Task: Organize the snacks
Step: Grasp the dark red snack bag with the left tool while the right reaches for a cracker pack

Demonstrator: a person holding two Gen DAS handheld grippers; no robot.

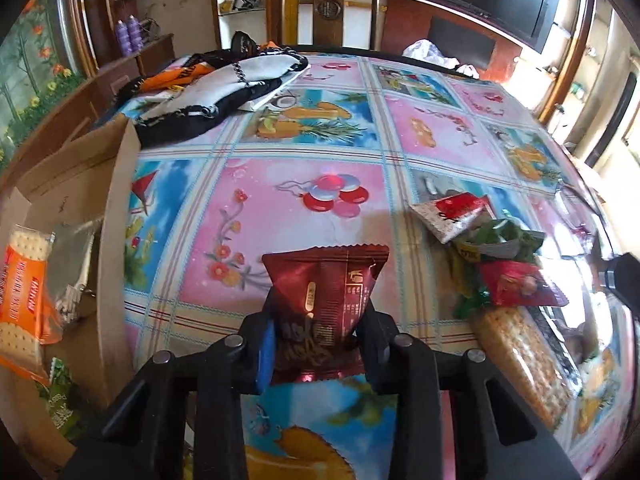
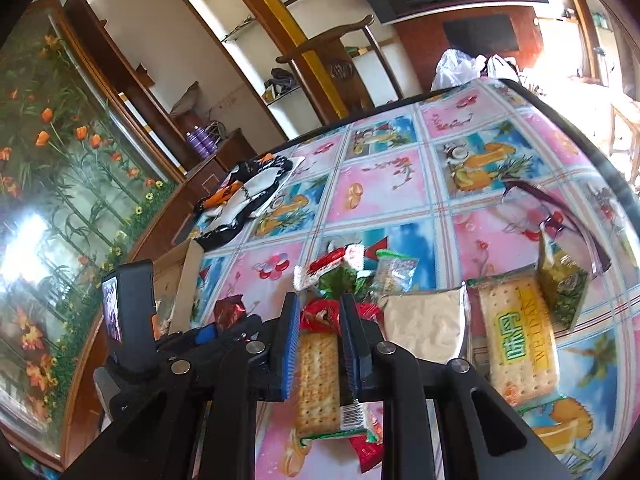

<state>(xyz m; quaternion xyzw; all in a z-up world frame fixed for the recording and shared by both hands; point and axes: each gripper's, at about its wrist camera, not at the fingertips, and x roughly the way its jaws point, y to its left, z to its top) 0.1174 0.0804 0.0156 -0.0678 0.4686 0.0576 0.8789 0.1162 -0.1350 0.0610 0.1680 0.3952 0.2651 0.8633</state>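
Observation:
My left gripper (image 1: 320, 312) is shut on a dark red snack packet (image 1: 326, 276), pinched at its waist and held upright over the tablecloth. To its left stands an open cardboard box (image 1: 76, 184) holding an orange cracker packet (image 1: 20, 288). In the right wrist view my right gripper (image 2: 319, 304) is shut on a small red packet (image 2: 322, 318) at its fingertips, above a long cracker pack (image 2: 318, 380) on the table. A pile of snacks (image 1: 500, 248) lies right of the left gripper. The left gripper's packet (image 2: 229, 307) also shows in the right wrist view.
A yellow-green cracker pack (image 2: 520, 336), a silver packet (image 2: 424, 328) and a green packet (image 2: 562, 284) lie to the right. A black and white cloth bag (image 1: 224, 92) sits at the far left of the table (image 1: 312, 148). A wooden chair (image 1: 328, 4) stands behind.

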